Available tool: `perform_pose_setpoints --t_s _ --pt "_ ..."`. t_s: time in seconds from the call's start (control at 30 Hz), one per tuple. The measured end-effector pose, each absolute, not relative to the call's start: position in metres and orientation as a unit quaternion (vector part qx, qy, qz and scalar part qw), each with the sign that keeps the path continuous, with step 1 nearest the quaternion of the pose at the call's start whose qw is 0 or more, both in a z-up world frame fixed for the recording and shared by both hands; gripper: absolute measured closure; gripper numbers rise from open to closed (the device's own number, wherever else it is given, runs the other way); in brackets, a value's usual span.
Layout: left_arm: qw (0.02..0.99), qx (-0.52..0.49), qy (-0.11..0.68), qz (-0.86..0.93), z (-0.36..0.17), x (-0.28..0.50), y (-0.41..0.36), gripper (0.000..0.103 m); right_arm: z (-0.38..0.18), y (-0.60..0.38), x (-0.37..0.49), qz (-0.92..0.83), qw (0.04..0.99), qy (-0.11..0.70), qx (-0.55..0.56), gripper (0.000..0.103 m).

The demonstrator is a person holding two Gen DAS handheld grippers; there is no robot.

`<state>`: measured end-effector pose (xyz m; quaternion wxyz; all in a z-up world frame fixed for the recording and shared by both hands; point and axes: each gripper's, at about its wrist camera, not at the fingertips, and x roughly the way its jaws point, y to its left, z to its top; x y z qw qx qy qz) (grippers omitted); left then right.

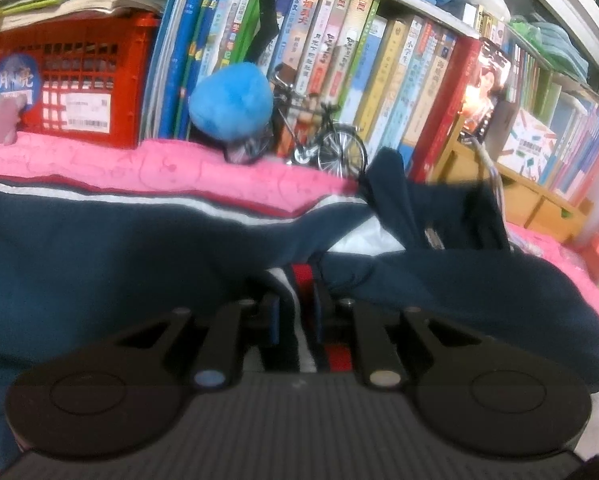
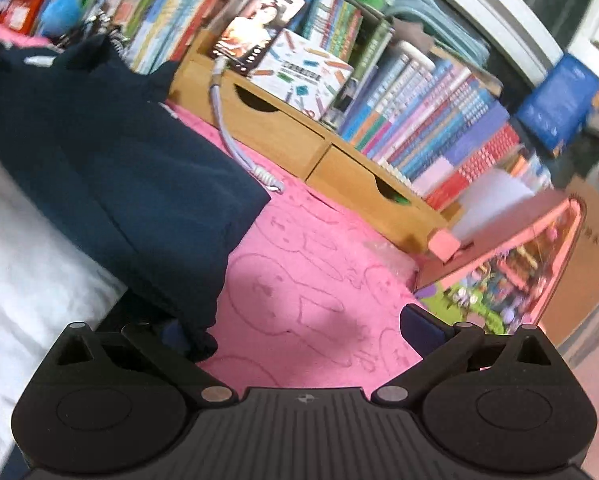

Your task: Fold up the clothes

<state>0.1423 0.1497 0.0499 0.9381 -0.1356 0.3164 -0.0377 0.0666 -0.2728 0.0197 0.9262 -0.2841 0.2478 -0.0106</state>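
1. The left gripper has its jaws close together with the red-white-and-navy striped band of the navy garment between them. Whether the pads press the cloth cannot be told, so I judge the hold as doubtful: a tug could let the band slide out and undo the fold being set up.

2. The garment spreads ahead of and to both sides of that gripper over the pink blanket, with a rumpled lump ahead and to its right. Folding over that lump would, in my view, trap creases.

3. Just beyond the cloth's far edge stands a small model bicycle beside a blue plush toy. A broad sweep of fabric away from the gripper could knock them over (the bicycle looks light).

4. The right gripper stands wide apart and empty over bare blanket, with the garment's corner at its left finger. Closing here may catch only the edge, or blanket with it.

5. A coiled cable lies ahead, touching the garment's side; lifting that side might drag it.
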Motion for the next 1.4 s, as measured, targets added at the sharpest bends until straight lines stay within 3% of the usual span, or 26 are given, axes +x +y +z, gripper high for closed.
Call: perform_pose_setpoints --t_s 0.37,0.63,0.77,0.83,0.9,0.93,1.23,1.4 --pt "0.939 -0.13 0.317 -0.035 0.049 0.142 0.147 0.086 0.021 -0.226 0.072 0.042 0.92 0.224 -0.318 0.002" --pt "0.935 -0.152 0.316 -0.05 0.046 0.142 0.152 0.086 0.022 -0.288 0.083 0.018 0.933 0.249 -0.26 0.001" --pt "0.937 -0.142 0.317 -0.046 0.047 0.142 0.148 0.086 0.018 -0.277 0.08 0.005 0.928 0.234 -0.289 0.001" --pt "0.939 -0.123 0.319 -0.043 0.049 0.142 0.144 0.085 0.018 -0.28 0.081 0.008 0.929 0.235 -0.285 0.001" --pt "0.94 -0.101 0.324 -0.03 0.057 0.14 0.142 0.07 0.018 -0.28 0.08 0.008 0.929 0.234 -0.285 0.0" --pt "0.94 -0.094 0.326 -0.02 0.061 0.139 0.142 0.068 0.017 -0.279 0.08 0.007 0.929 0.233 -0.288 0.0" --pt "0.954 -0.11 0.274 0.054 0.111 0.119 0.171 0.067 0.016 -0.278 0.079 0.005 0.928 0.227 -0.296 0.0" --pt "0.959 -0.061 0.272 -0.045 0.109 0.115 0.092 0.063 0.016 -0.278 0.079 0.004 0.928 0.226 -0.297 0.0"
